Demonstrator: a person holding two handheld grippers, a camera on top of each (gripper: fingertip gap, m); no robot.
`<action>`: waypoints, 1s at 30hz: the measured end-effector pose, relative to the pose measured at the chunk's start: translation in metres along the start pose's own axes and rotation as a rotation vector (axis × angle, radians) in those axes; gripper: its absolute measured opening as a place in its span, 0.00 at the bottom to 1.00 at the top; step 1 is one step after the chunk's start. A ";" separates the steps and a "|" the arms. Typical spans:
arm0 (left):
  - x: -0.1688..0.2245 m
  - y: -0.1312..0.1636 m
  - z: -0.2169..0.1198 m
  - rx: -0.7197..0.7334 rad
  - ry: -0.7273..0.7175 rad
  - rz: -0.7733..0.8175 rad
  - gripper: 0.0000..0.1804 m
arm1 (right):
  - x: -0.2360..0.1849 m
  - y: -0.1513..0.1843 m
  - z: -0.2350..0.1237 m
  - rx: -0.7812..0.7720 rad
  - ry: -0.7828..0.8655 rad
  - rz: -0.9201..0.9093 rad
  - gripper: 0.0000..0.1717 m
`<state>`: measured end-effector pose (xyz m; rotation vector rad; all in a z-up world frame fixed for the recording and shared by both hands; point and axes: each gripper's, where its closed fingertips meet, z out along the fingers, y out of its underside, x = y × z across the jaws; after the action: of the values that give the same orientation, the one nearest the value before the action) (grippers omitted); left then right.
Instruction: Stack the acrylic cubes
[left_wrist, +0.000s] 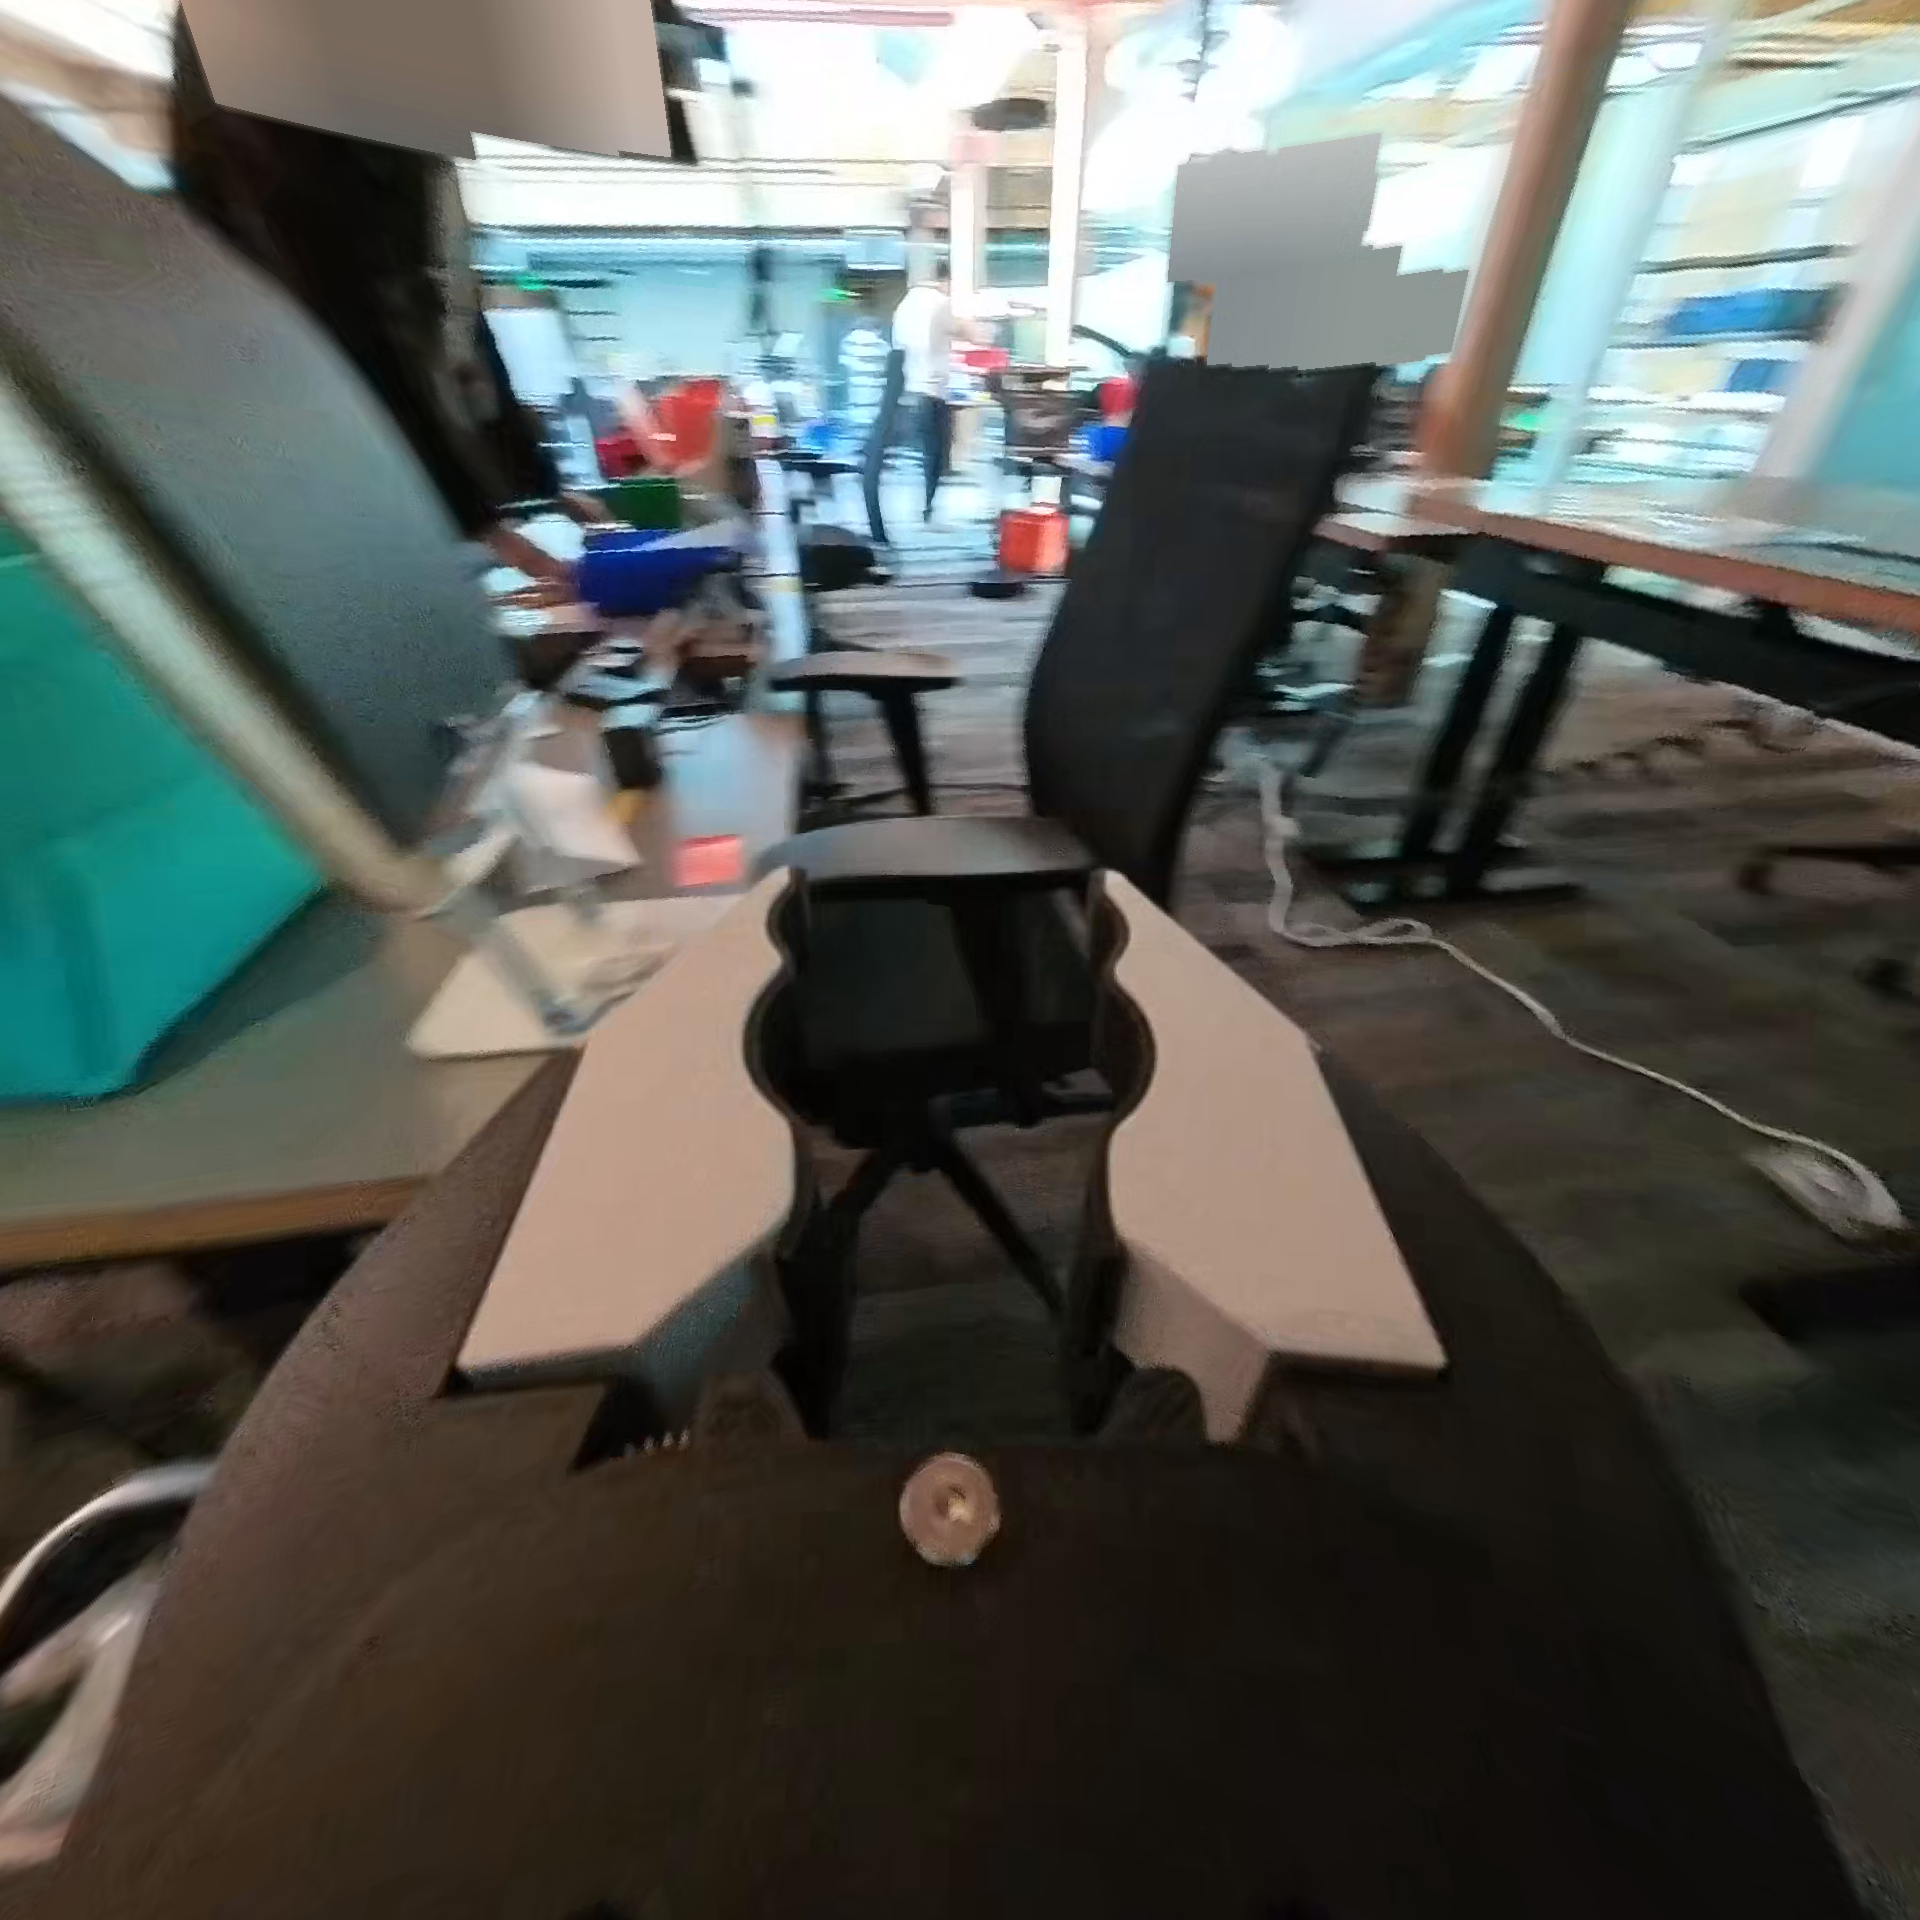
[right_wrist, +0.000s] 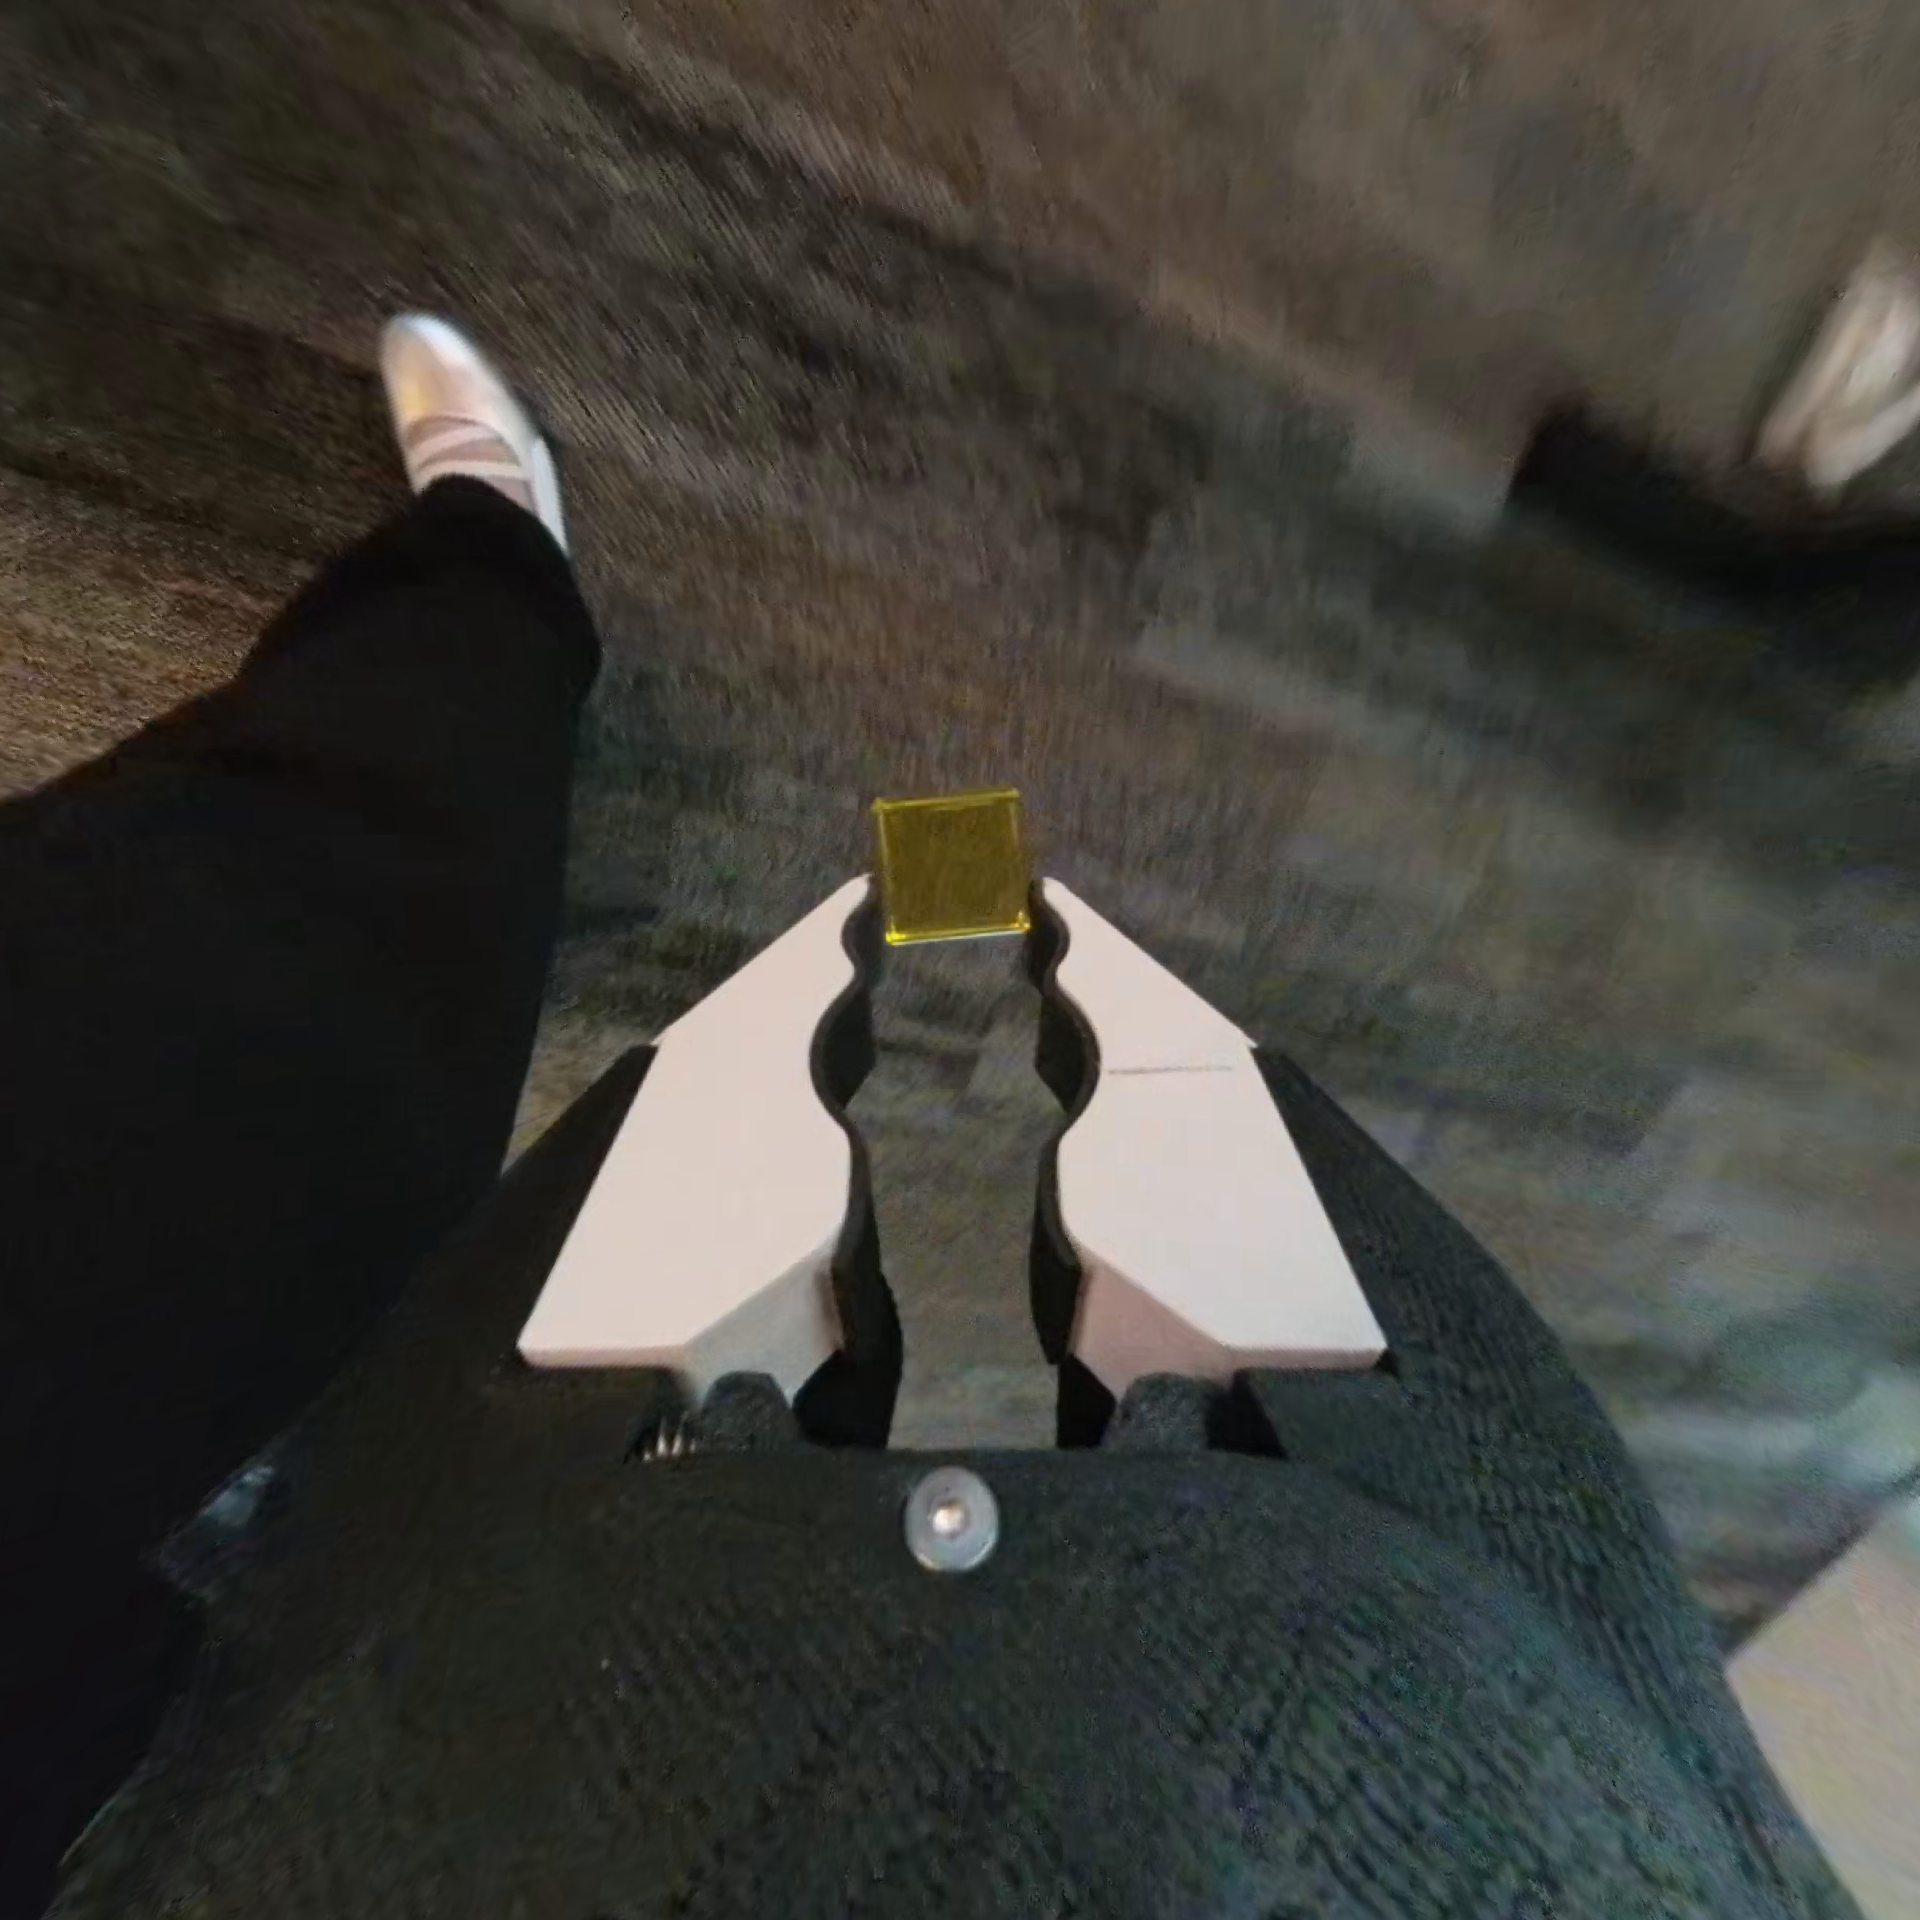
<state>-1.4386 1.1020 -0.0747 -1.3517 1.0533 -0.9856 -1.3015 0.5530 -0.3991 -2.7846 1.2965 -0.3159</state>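
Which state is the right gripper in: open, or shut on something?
Shut on a yellow see-through square tile; both fingertips press its sides.

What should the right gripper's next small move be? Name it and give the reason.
Probably keep the right gripper closed and carry steadily: its fingertips pinch only the lower part of a yellow translucent square piece, high above the carpet, so a jolt could drop it.

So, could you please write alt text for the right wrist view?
The right gripper holds a small translucent yellow cube between its fingertips, above blurred brown carpet. At left, a person's black trouser leg and white shoe.
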 end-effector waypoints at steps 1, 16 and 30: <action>0.022 -0.002 0.013 -0.003 0.064 0.004 0.29 | 0.007 0.041 -0.003 -0.015 0.006 0.100 0.14; 0.563 -0.019 0.141 0.091 0.804 0.163 0.26 | 0.086 0.461 -0.038 -0.064 0.147 1.099 0.15; 0.956 -0.015 0.124 0.115 1.169 0.126 0.27 | 0.201 0.618 -0.034 -0.087 0.247 1.470 0.14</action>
<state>-1.0725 0.2106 -0.0794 -0.5085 1.8456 -1.7592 -1.6466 0.0019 -0.4159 -1.1611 2.8741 -0.4434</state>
